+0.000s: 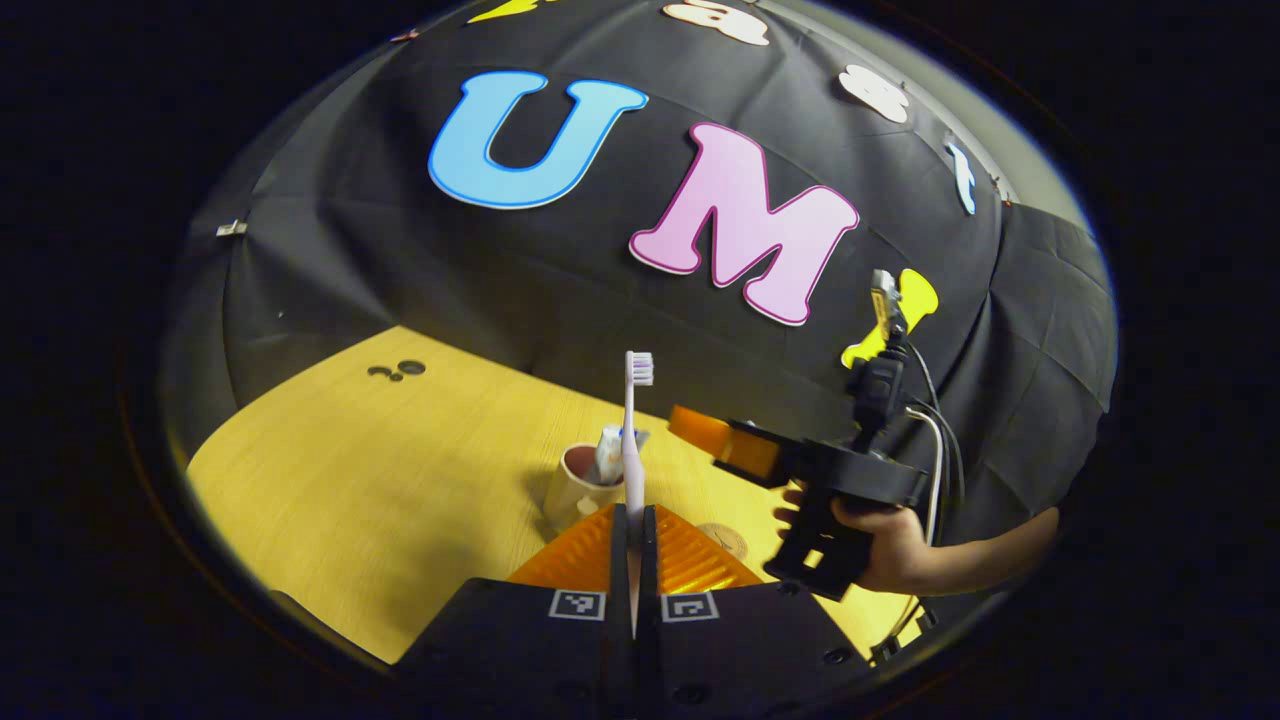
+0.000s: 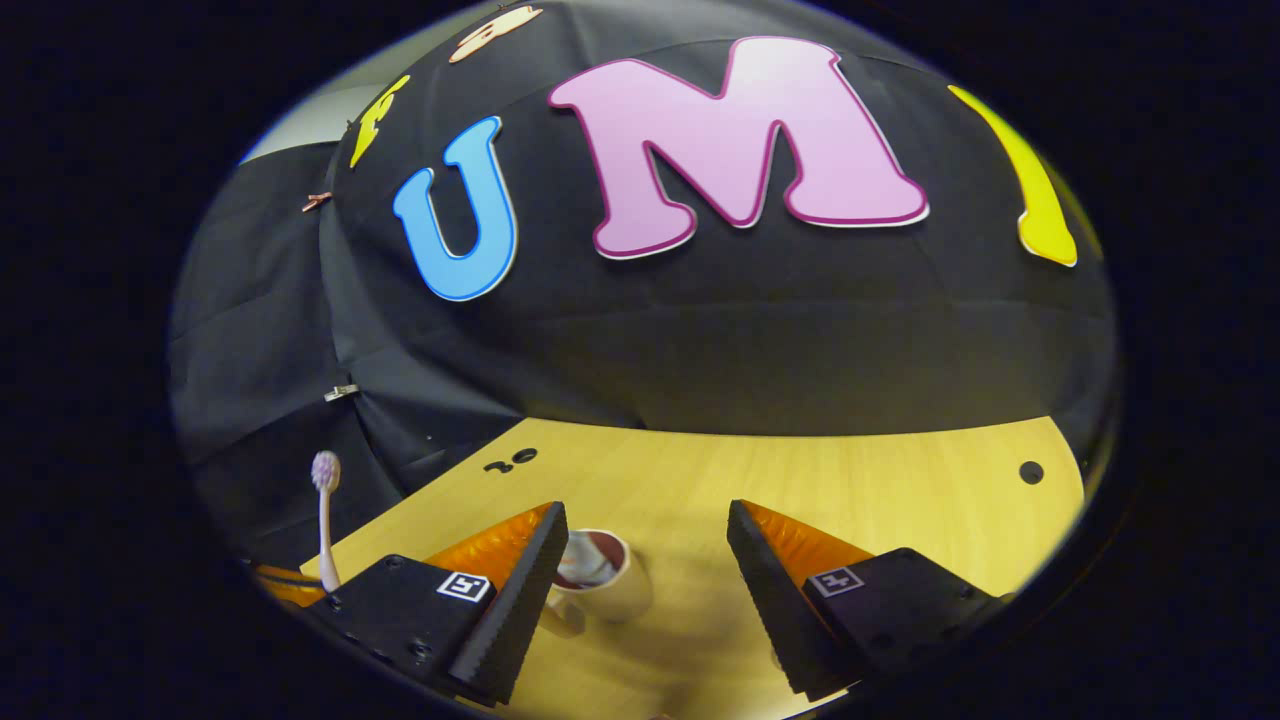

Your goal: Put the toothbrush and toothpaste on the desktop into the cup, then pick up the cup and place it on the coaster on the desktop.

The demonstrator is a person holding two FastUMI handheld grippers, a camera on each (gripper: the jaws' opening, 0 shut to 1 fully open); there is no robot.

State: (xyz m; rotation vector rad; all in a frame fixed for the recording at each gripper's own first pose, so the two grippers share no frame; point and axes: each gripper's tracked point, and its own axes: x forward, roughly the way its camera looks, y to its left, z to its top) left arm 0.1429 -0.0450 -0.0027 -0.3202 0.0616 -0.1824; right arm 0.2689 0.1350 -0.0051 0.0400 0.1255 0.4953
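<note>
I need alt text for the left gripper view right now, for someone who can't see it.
The left gripper is shut on a toothbrush, held upright with its bristles up, just in front of a cup that already holds the toothpaste. To the right, a hand holds the right gripper above the wooden desktop.

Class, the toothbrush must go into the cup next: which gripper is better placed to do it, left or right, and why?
Left. The left gripper is shut on the toothbrush, held upright near the cup, where the toothpaste already stands. The right gripper has its jaws open and holds nothing.
</note>
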